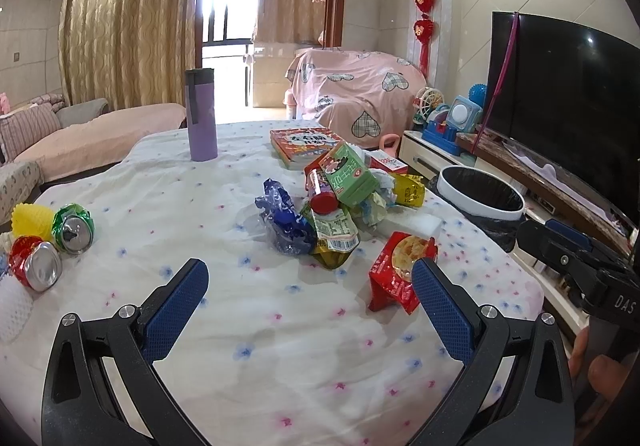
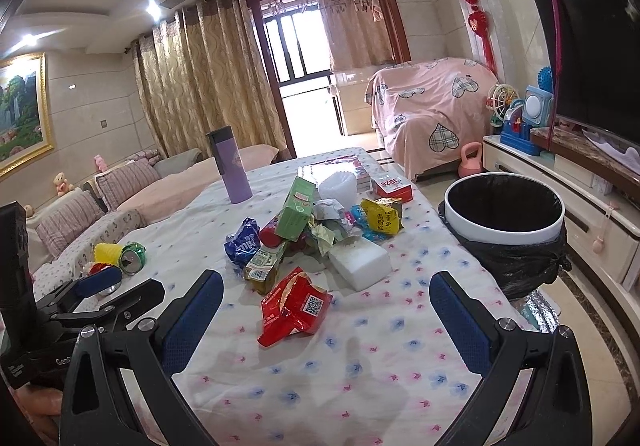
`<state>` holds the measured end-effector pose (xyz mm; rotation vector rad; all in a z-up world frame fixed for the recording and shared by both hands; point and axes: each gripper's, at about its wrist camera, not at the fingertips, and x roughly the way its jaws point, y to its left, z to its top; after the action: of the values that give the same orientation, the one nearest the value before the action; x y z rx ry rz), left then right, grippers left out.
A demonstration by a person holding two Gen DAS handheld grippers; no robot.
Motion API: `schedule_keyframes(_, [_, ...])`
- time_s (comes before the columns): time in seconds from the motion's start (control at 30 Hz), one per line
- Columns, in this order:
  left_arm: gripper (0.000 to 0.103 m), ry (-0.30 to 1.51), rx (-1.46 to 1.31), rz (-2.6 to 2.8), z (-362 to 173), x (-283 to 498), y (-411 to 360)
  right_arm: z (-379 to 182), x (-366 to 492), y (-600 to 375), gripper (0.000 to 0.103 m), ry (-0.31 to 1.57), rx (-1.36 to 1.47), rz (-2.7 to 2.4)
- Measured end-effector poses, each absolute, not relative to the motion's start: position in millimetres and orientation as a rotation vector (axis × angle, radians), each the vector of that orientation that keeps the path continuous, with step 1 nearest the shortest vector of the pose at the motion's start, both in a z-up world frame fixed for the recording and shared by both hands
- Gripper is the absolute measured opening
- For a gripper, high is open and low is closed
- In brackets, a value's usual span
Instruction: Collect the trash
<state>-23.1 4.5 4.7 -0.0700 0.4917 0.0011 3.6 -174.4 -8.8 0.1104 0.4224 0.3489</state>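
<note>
We got ready to pick up the trash

We held our left tool (image 1: 310, 276) and right tool (image 2: 326, 288) wide apart and empty over the tabletop (image 2: 360, 366), because the red wrapper (image 2: 294, 304) lay closest. The trash pile (image 2: 316, 222) sat behind it, with a white block (image 2: 360, 260) in the way, and the bin (image 2: 504, 206) waited beside the tabletop on our right

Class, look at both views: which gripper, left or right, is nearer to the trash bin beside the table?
Right. The right gripper hovers over the table's near edge with the trash bin just ahead to its right; the left gripper sits farther left.
</note>
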Motion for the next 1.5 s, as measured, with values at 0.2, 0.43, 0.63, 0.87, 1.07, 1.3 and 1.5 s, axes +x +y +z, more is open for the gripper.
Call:
schedule_keyframes(0.2, [0.103,0.507,-0.084,-0.001,0.5,-19.8,8.2,-11.9,6.6,-171.8,0.103,0.434,0.111,0.362])
schedule_keyframes(0.43, [0.093,0.56,-0.126,-0.008,-7.1,-6.1,21.6,-16.7,12.5,-165.1,0.096,0.47,0.112,0.383])
schedule_keyframes(0.63, [0.08,0.632,-0.176,-0.005,-13.1,23.2,40.6,-31.0,30.0,-156.3,0.075,0.562,0.136,0.428])
schedule_keyframes(0.87, [0.074,0.717,-0.222,-0.013,-22.0,68.8,55.0,-50.8,49.1,-151.5,0.065,0.666,0.181,0.452])
schedule_keyframes(1.07, [0.074,0.77,-0.249,-0.019,-31.7,100.2,61.2,-63.6,63.9,-146.5,0.065,0.728,0.2,0.47])
schedule_keyframes(1.3, [0.06,0.842,-0.291,-0.053,-47.5,130.5,63.6,-73.6,82.7,-140.8,0.054,0.789,0.225,0.495])
schedule_keyframes(1.5, [0.023,0.857,-0.285,-0.12,-49.9,132.5,53.1,-76.4,88.8,-140.3,0.029,0.804,0.223,0.493])
